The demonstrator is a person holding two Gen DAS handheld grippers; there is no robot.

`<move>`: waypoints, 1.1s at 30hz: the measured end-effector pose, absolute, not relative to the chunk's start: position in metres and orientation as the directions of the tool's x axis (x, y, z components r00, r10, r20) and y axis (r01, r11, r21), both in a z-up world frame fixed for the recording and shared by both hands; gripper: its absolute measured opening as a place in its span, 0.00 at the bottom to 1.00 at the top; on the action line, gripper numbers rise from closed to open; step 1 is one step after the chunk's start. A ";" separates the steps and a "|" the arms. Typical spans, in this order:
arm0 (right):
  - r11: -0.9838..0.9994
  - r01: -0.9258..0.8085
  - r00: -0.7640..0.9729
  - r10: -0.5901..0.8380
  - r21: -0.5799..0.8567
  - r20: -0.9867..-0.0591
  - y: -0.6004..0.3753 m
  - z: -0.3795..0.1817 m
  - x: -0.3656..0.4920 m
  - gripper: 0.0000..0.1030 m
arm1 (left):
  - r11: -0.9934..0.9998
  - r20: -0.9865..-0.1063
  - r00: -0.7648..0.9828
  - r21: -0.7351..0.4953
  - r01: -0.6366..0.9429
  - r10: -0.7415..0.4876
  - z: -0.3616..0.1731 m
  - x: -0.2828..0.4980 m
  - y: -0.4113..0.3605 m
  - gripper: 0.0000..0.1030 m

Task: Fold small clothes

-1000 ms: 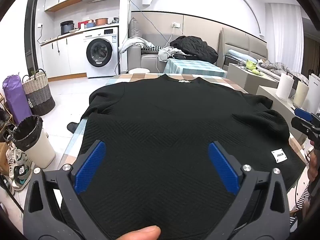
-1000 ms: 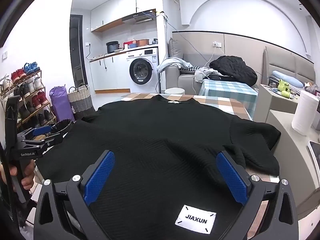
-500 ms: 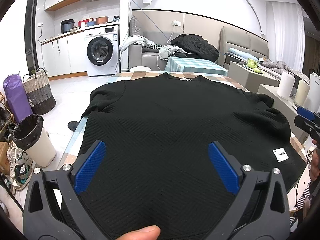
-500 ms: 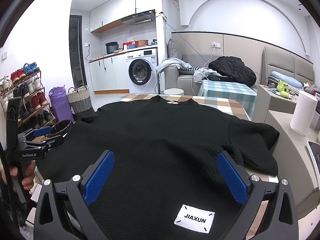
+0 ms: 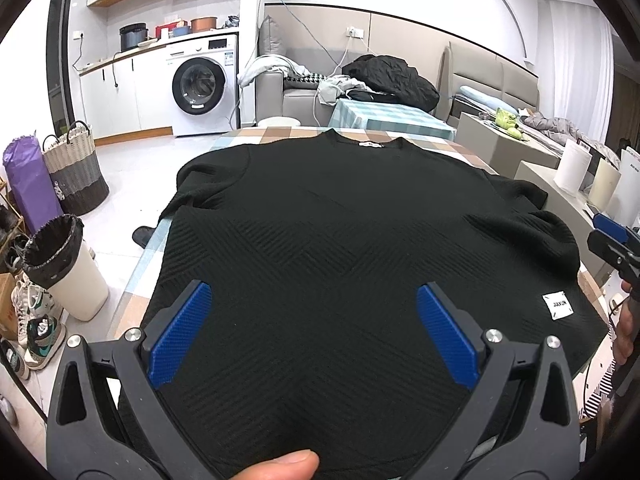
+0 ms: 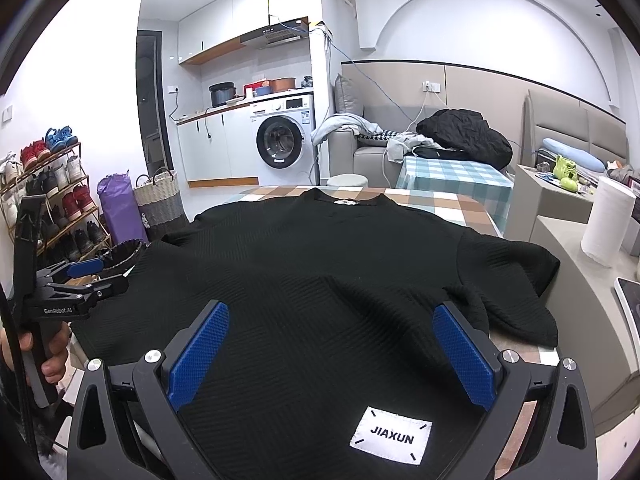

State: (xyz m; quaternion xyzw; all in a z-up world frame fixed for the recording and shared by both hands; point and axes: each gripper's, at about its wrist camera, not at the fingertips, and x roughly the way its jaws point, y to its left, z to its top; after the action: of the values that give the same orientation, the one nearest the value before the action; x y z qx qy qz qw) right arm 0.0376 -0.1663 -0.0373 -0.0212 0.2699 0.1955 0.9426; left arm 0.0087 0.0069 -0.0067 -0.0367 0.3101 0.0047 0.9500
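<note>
A black textured sweater (image 5: 340, 232) lies spread flat on a checked table (image 5: 276, 133), collar at the far end and hem toward me. Its white JIAXUN label (image 6: 391, 437) sits on the hem near the right corner. My left gripper (image 5: 314, 334) hovers open above the hem's left part with nothing between its blue pads. My right gripper (image 6: 330, 354) is open above the hem just behind the label. The same sweater (image 6: 312, 280) fills the right wrist view, where the left gripper (image 6: 100, 276) shows at the left edge. The right sleeve (image 6: 516, 280) is bunched.
A lined white bin (image 5: 64, 264) and shoes stand on the floor left of the table. A woven basket (image 5: 76, 176) and purple bag are farther back. Paper towel rolls (image 6: 604, 224) stand on a counter to the right. Sofa, washing machine (image 6: 284, 146) lie beyond.
Both grippers have drifted slightly, so the sweater sits a little lower in the views. Jaws stay open and the sweater has not been moved.
</note>
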 end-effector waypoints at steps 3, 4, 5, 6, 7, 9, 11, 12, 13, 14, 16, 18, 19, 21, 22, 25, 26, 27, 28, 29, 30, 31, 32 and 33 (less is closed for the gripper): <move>0.923 -0.378 0.776 0.355 0.066 -0.522 -0.165 -0.037 0.038 1.00 | 0.997 -0.597 0.802 -0.078 -0.028 -0.024 -0.008 0.010 0.008 0.99; 0.923 -0.378 0.775 0.355 0.067 -0.523 -0.165 -0.036 0.039 1.00 | 0.997 -0.598 0.801 -0.077 -0.028 -0.024 -0.008 0.010 0.008 0.99; 0.924 -0.377 0.776 0.354 0.067 -0.522 -0.165 -0.036 0.039 1.00 | 0.997 -0.598 0.801 -0.073 -0.028 -0.021 -0.008 0.011 0.007 0.99; 0.924 -0.376 0.777 0.353 0.067 -0.522 -0.165 -0.036 0.039 1.00 | 0.997 -0.597 0.802 -0.072 -0.028 -0.020 -0.008 0.011 0.007 0.99; 0.925 -0.375 0.777 0.352 0.066 -0.521 -0.164 -0.036 0.038 1.00 | 0.997 -0.597 0.802 -0.071 -0.028 -0.020 -0.008 0.011 0.007 0.99; 0.926 -0.371 0.779 0.349 0.066 -0.521 -0.165 -0.037 0.038 1.00 | 0.997 -0.596 0.802 -0.073 -0.027 -0.021 -0.008 0.011 0.007 0.99; 0.927 -0.369 0.779 0.348 0.068 -0.521 -0.165 -0.036 0.038 1.00 | 0.997 -0.594 0.804 -0.072 -0.025 -0.023 -0.008 0.011 0.006 0.99; 0.927 -0.368 0.779 0.348 0.069 -0.521 -0.165 -0.036 0.038 1.00 | 0.997 -0.593 0.805 -0.071 -0.024 -0.022 -0.008 0.011 0.005 0.99; 0.928 -0.366 0.780 0.346 0.068 -0.522 -0.165 -0.036 0.038 1.00 | 0.997 -0.592 0.806 -0.068 -0.024 -0.021 -0.007 0.011 0.005 0.99; 0.928 -0.365 0.780 0.345 0.068 -0.522 -0.165 -0.036 0.038 1.00 | 0.997 -0.592 0.806 -0.067 -0.023 -0.021 -0.008 0.011 0.005 0.99; 0.929 -0.363 0.780 0.343 0.069 -0.523 -0.165 -0.036 0.038 1.00 | 0.998 -0.591 0.806 -0.066 -0.024 -0.020 -0.009 0.011 0.006 0.99; 0.930 -0.362 0.780 0.344 0.071 -0.523 -0.165 -0.036 0.038 1.00 | 0.997 -0.591 0.806 -0.068 -0.022 -0.022 -0.009 0.011 0.006 0.99; 0.930 -0.362 0.781 0.343 0.069 -0.522 -0.165 -0.036 0.037 1.00 | 0.997 -0.590 0.807 -0.068 -0.021 -0.023 -0.009 0.011 0.005 0.99; 0.929 -0.362 0.783 0.344 0.070 -0.518 -0.166 -0.035 0.037 1.00 | 0.997 -0.588 0.808 -0.069 -0.018 -0.026 -0.009 0.010 0.005 0.99; 0.930 -0.361 0.783 0.344 0.071 -0.518 -0.166 -0.035 0.037 1.00 | 0.997 -0.587 0.809 -0.071 -0.016 -0.029 -0.009 0.010 0.005 0.99; 0.932 -0.355 0.785 0.339 0.073 -0.519 -0.167 -0.035 0.038 1.00 | 0.998 -0.586 0.810 -0.067 -0.013 -0.029 -0.008 0.011 0.005 0.99; 0.933 -0.352 0.785 0.337 0.073 -0.520 -0.167 -0.035 0.039 1.00 | 0.998 -0.585 0.811 -0.067 -0.011 -0.031 -0.008 0.011 0.004 0.99; 0.934 -0.349 0.786 0.334 0.074 -0.519 -0.167 -0.035 0.039 1.00 | 0.998 -0.584 0.811 -0.069 -0.010 -0.032 -0.008 0.011 0.005 0.99; 0.935 -0.346 0.787 0.333 0.075 -0.519 -0.168 -0.034 0.039 1.00 | 0.997 -0.582 0.812 -0.070 -0.007 -0.035 -0.009 0.011 0.005 0.99; 0.936 -0.343 0.788 0.331 0.076 -0.520 -0.168 -0.034 0.039 1.00 | 0.997 -0.582 0.813 -0.071 -0.005 -0.037 -0.009 0.012 0.005 0.99; 0.937 -0.340 0.789 0.328 0.076 -0.520 -0.169 -0.034 0.039 1.00 | 0.998 -0.581 0.813 -0.070 -0.004 -0.037 -0.010 0.012 0.005 0.99; 0.938 -0.338 0.789 0.327 0.076 -0.520 -0.169 -0.034 0.039 1.00 | 0.998 -0.582 0.813 -0.070 -0.005 -0.037 -0.010 0.012 0.005 0.99; 0.939 -0.336 0.790 0.324 0.075 -0.521 -0.169 -0.034 0.039 1.00 | 0.998 -0.584 0.811 -0.069 -0.006 -0.036 -0.011 0.012 0.005 0.99; 0.940 -0.334 0.790 0.322 0.075 -0.522 -0.170 -0.034 0.039 1.00 | 0.998 -0.584 0.811 -0.070 -0.007 -0.035 -0.011 0.012 0.005 0.99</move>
State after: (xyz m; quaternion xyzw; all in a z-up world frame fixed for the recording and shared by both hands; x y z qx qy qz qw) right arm 0.0389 -0.1697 -0.0338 -0.0106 0.2737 0.1734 0.9460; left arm 0.0121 0.0055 -0.0111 -0.0341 0.3076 -0.0076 0.9509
